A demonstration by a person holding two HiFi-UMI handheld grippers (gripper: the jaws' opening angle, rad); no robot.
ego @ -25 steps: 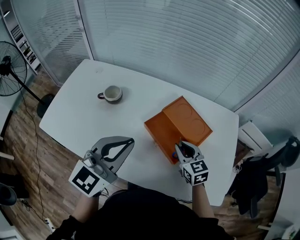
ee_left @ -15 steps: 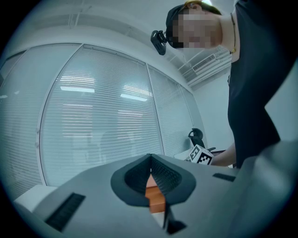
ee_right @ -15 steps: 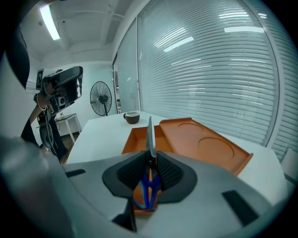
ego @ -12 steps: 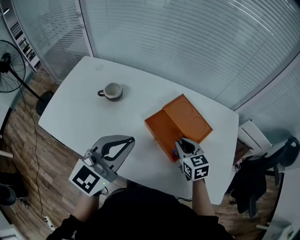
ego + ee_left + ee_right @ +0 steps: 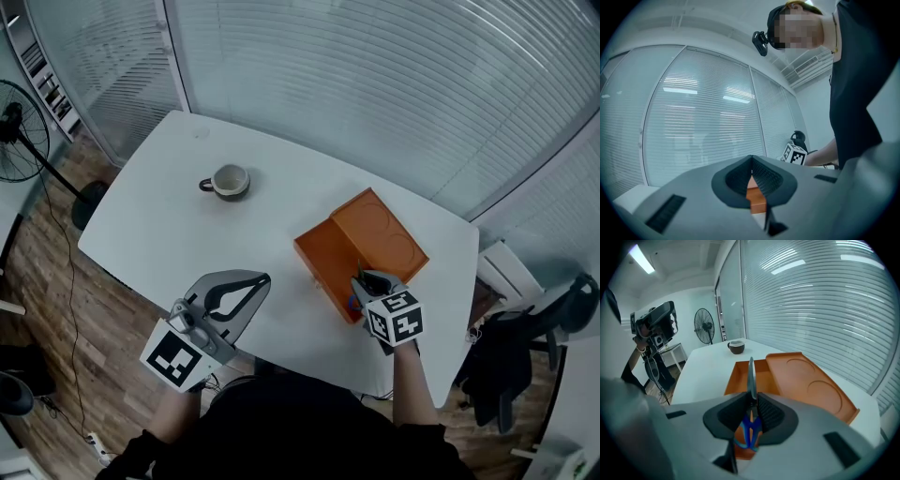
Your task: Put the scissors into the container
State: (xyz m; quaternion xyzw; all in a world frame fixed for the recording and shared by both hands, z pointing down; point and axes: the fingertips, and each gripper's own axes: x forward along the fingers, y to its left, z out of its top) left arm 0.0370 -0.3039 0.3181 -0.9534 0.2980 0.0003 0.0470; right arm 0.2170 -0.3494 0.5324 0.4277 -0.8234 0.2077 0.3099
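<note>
Two hand-held grippers are seen from the head view over a white rounded surface (image 5: pixel 159 234). The left hand-held gripper (image 5: pixel 255 279) is held at the near edge, with nothing around it. The right hand-held gripper (image 5: pixel 366 281) is held at the near corner of one orange rectangular open container (image 5: pixel 323 258). One flat orange lid (image 5: pixel 380 234) with two round impressions lies against the container's far side. One small dark cup (image 5: pixel 228 182) stands well apart, toward the far left. One floor fan (image 5: pixel 14 131) is seen off the surface at the left.

From the left gripper view, the jaws are pressed together with nothing gripped. A strip of the container (image 5: pixel 755 197) shows below their tips, and the other gripper's marker cube (image 5: pixel 794 153) shows beyond.

From the right gripper view, one pair of blue-handled metal scissors (image 5: pixel 751 376) is pinched between the jaws. The closed blades point out over the open container (image 5: pixel 764 373), and nothing stands in the way. The lid (image 5: pixel 806 385), the cup (image 5: pixel 736 347) and the fan (image 5: pixel 704 326) are seen once each.
</note>
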